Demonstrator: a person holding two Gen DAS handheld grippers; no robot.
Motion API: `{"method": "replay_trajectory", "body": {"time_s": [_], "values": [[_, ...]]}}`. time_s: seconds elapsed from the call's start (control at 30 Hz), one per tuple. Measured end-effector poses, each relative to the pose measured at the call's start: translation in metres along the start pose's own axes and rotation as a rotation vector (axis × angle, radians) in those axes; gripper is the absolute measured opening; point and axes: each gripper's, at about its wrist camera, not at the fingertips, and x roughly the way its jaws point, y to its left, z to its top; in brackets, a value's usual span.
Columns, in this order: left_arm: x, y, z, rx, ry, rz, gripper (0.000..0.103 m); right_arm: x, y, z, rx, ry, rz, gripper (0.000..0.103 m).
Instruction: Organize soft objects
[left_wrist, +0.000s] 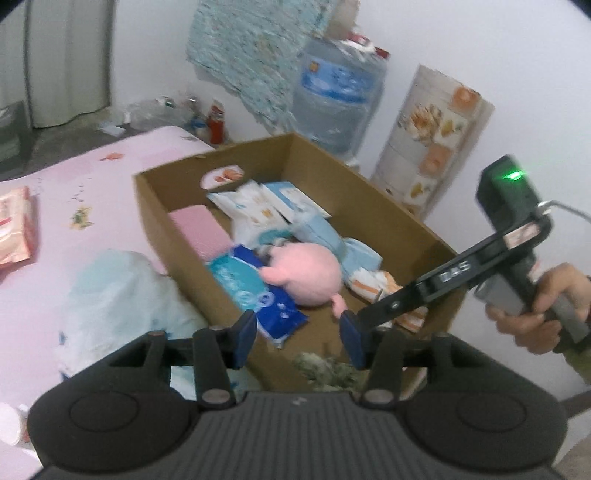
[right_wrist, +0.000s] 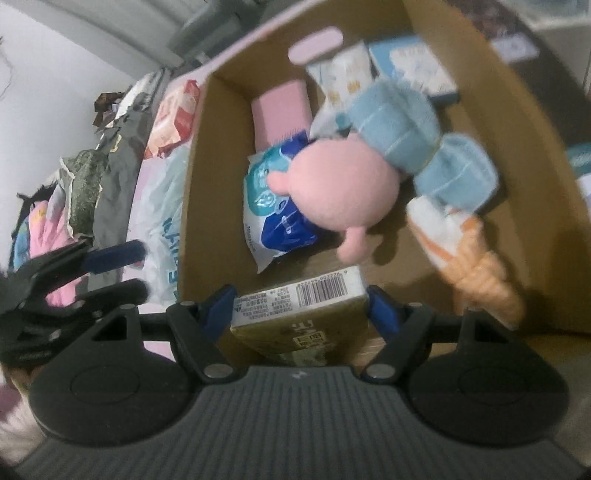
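A cardboard box (left_wrist: 173, 206) stands on the pink bed and also shows in the right wrist view (right_wrist: 192, 184). It holds a pink and light-blue plush toy (left_wrist: 314, 277) (right_wrist: 343, 184), a blue wipes pack (left_wrist: 255, 291) (right_wrist: 273, 210), a pink pack (left_wrist: 199, 229) (right_wrist: 280, 107) and white tissue packs (left_wrist: 258, 206). My left gripper (left_wrist: 299, 336) is open and empty over the box's near wall. My right gripper (right_wrist: 301, 310) is shut on an olive tissue pack (right_wrist: 299, 314) with a barcode, above the box's near end. The right gripper's arm (left_wrist: 443, 280) reaches in from the right.
A light-blue plastic bag (left_wrist: 118, 295) lies on the pink bedsheet (left_wrist: 92, 177) left of the box. An orange pack (left_wrist: 14, 229) lies at the far left. A water jug (left_wrist: 332, 92) and a printed roll (left_wrist: 432, 136) stand behind the box. Clothes (right_wrist: 85, 177) are piled at the left.
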Motion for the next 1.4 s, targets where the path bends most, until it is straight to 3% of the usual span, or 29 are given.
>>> {"method": "replay_trajectory", "body": {"time_s": [0.27,0.4,0.53,0.57,0.63,0.7,0.83,0.93,1.03,1.13,1.27,1.4], "values": [[-0.014,0.032,-0.015,-0.058,-0.025,0.064,0.055,0.050,0.010,0.021,0.085,0.093,0.026,0.078],[-0.020,0.049,-0.028,-0.099,-0.037,0.086,0.057,0.044,0.013,0.021,0.082,0.059,0.011,0.079],[-0.025,0.062,-0.043,-0.127,-0.039,0.126,0.057,0.033,0.016,0.022,0.059,-0.028,-0.006,0.078],[-0.027,0.065,-0.047,-0.134,-0.039,0.136,0.057,0.031,0.018,0.022,0.048,-0.053,-0.008,0.075],[-0.030,0.071,-0.056,-0.152,-0.039,0.155,0.057,0.033,0.024,0.023,0.026,-0.079,-0.004,0.058],[-0.034,0.077,-0.064,-0.172,-0.038,0.173,0.057,0.038,0.030,0.024,0.002,-0.087,0.008,0.050],[-0.041,0.086,-0.082,-0.191,-0.047,0.230,0.057,0.060,0.038,0.023,-0.037,-0.062,-0.047,0.047],[-0.046,0.092,-0.097,-0.194,-0.053,0.273,0.058,0.074,0.032,0.021,-0.016,0.005,-0.106,0.047],[-0.049,0.099,-0.112,-0.194,-0.047,0.320,0.059,0.070,0.025,0.024,0.038,0.016,-0.089,0.049],[-0.051,0.105,-0.124,-0.190,-0.042,0.382,0.059,0.051,0.036,0.026,0.025,-0.045,-0.065,0.049],[-0.053,0.115,-0.129,-0.190,-0.048,0.468,0.059,0.025,0.075,0.032,-0.066,-0.132,-0.007,0.055],[-0.051,0.119,-0.130,-0.166,-0.074,0.583,0.059,0.028,0.126,0.044,-0.177,-0.123,0.099,0.060]]}}
